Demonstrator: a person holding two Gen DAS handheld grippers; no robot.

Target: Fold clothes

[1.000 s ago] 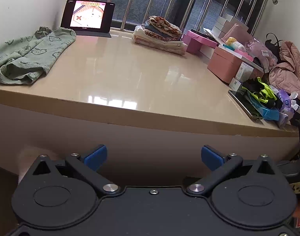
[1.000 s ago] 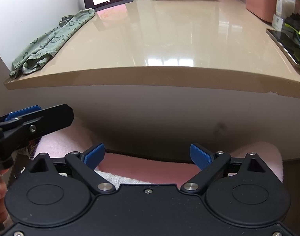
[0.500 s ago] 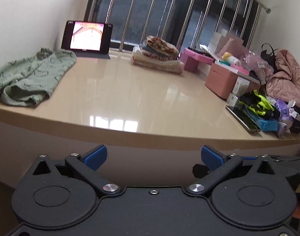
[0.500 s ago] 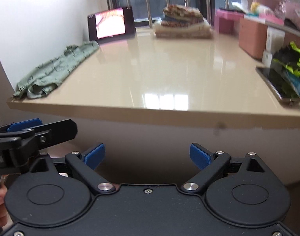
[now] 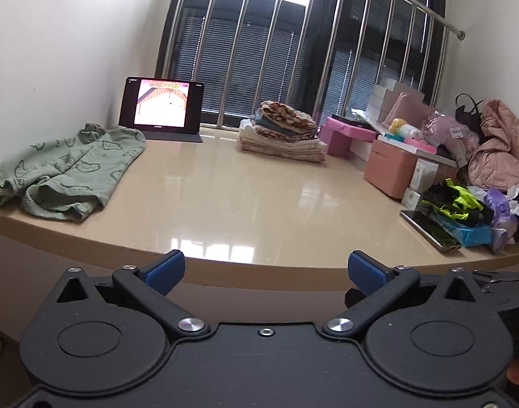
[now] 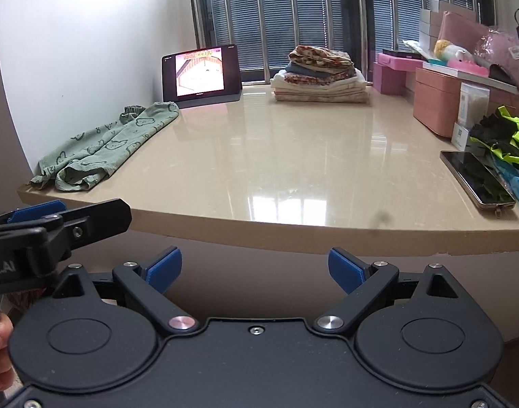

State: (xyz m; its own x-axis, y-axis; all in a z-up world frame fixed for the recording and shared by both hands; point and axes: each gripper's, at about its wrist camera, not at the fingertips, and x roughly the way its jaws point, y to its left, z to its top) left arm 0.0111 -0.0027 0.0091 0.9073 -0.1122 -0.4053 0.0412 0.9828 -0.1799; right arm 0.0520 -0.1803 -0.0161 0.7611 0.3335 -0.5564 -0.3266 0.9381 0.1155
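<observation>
Spread wide and empty, both grippers hang below the table's (image 5: pixel 259 210) front edge: left gripper (image 5: pixel 264 268), right gripper (image 6: pixel 255 267). At ten o'clock from each lies the rumpled green printed garment (image 5: pixel 65 170), well apart. Folded clothes stack (image 6: pixel 319 74) sits at twelve, beside a lit tablet (image 6: pixel 201 74).

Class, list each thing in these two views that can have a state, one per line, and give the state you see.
Left tool: open, holding nothing.
Right tool: open, holding nothing.
Green garment: unfolded, crumpled at the table's left edge.
Stack of clothes: folded, piled near the window.
Tablet: propped up, screen lit.
Phone: lying flat, screen dark.
Pink box: closed.
</observation>
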